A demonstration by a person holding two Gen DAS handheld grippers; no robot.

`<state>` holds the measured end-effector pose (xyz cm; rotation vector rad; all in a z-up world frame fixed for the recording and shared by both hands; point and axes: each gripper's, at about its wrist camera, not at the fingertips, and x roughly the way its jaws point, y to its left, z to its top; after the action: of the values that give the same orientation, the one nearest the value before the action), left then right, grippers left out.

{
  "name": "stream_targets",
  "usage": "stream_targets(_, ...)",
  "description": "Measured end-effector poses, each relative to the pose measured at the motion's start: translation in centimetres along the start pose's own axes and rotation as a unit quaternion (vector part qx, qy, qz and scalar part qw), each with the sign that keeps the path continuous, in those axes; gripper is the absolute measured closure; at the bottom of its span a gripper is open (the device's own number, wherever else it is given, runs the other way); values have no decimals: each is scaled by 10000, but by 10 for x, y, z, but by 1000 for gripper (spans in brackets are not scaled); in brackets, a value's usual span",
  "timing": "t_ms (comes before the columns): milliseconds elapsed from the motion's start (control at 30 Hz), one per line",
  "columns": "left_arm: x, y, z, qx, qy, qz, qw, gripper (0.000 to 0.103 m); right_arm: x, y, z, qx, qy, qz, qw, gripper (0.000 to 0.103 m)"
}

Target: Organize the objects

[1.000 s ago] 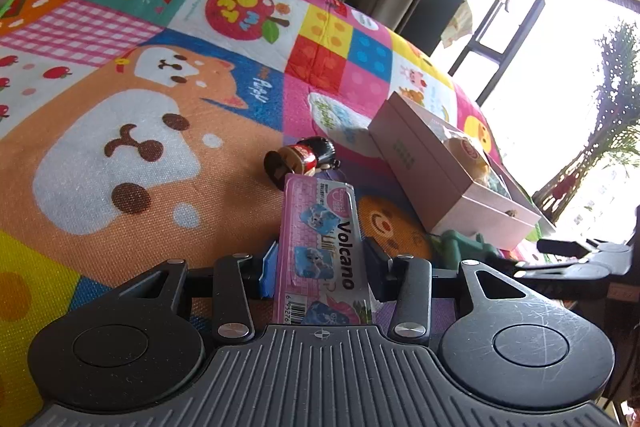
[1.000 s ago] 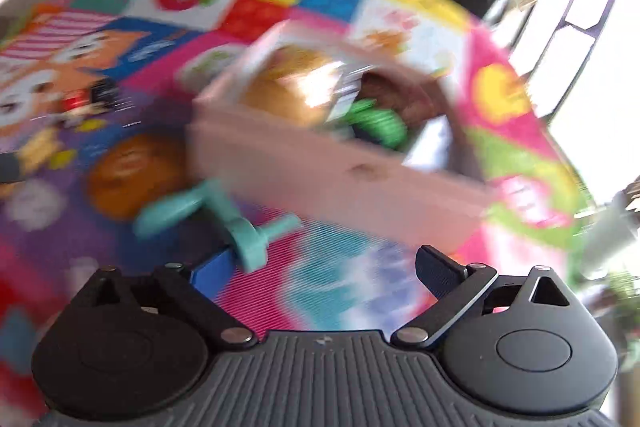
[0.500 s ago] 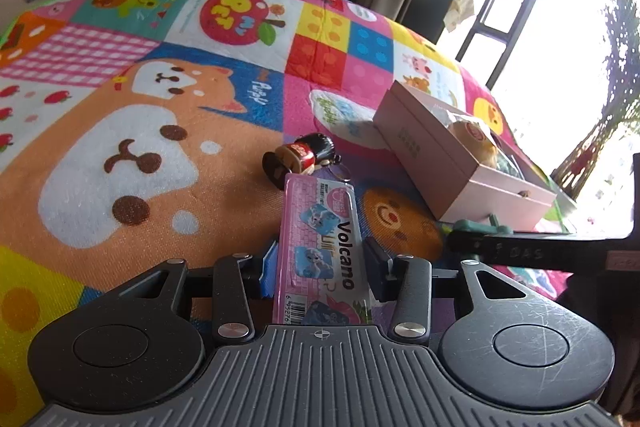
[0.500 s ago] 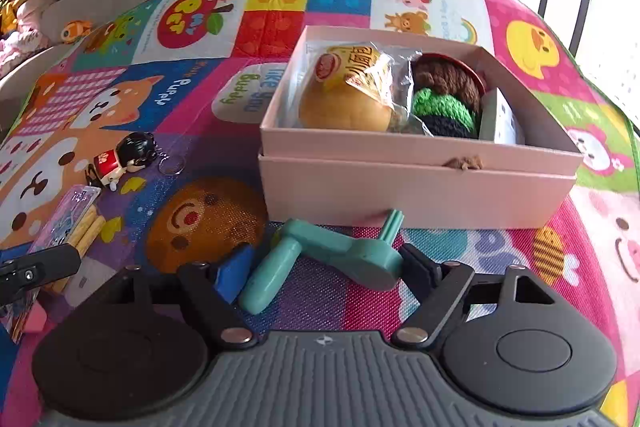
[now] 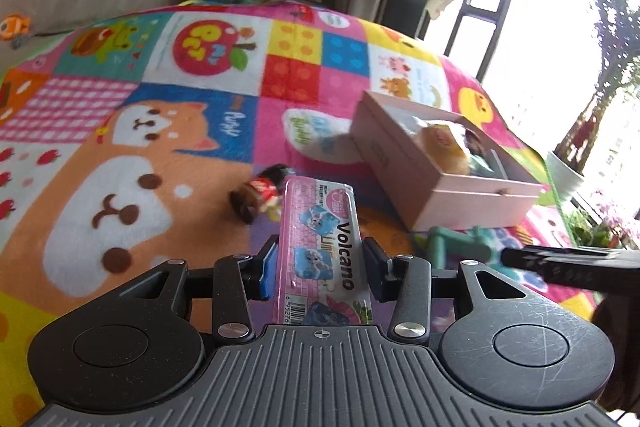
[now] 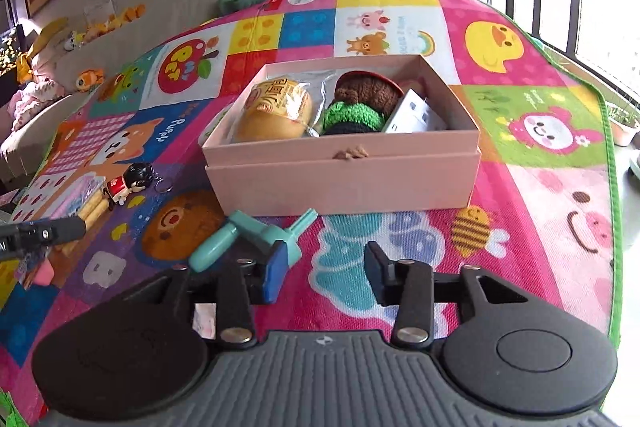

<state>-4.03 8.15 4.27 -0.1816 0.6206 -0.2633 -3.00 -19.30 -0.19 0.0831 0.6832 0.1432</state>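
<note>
Firmly, the left gripper point(image 5: 320, 263) clamps the pink snack pack point(image 5: 320, 251); the right gripper point(image 6: 326, 273) gapes empty.

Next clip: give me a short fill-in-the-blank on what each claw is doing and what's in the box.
1. The left claw is shut on the pink packet printed with the word ____.
2. The right claw is open and holds ____.
3. The teal tool lies on the mat, ____ the pink box.
4. The wrapped bun lies ____ the pink box.

Missing words: Volcano; nothing; outside; inside
</note>
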Motion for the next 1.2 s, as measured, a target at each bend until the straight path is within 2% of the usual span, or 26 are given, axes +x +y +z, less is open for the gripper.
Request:
stream_targets(33,0,-4,0,55,38,-40,10000,56,2,1,-2,-13,18,1,10000,42)
stream_targets(167,-1,-10,-7,100,160,-173,9997,56,18,7,-7,-222,221,-50,9995,34)
stream_targets(200,-1,-9,-8,75,177,-192,9996,56,20,9,-6,-321,221,-174,9991,24)
stream_targets(233,-1,-8,-10,47,189,-201,9996,56,22,9,-6,-363,247,-307,9986,8)
stream_targets(267,-1,-7,-11,18,195,-198,9996,56,23,9,-5,-377,272,-386,9982,2)
stream_targets(300,-1,-5,-12,-14,198,-191,9996,56,24,7,-5,-390,332,-418,9978,0)
stream_targets(333,-2,-3,-13,-41,198,-190,9996,56,28,4,-5,-403,471,-481,9969,0)
stream_targets(633,-6,12,-21,-244,145,-296,9992,56,24,4,-7,-187,622,-635,9959,0)
stream_targets(733,-8,18,-22,-346,125,-330,9988,56,26,8,0,-250,814,-474,9952,0)
stream_targets(833,-10,24,-22,-450,86,-356,9983,56,18,17,8,126,537,-358,9978,0)
stream_targets(967,-10,25,-20,-508,19,-457,9977,56,28,52,18,67,330,-488,9982,0)
stream_targets(1067,-9,26,-19,-504,21,-509,9974,56,46,75,21,-247,505,-582,9967,0)
stream_targets(1200,-11,32,-21,-572,29,-507,9971,56,44,78,9,-1011,362,-1221,9867,0)
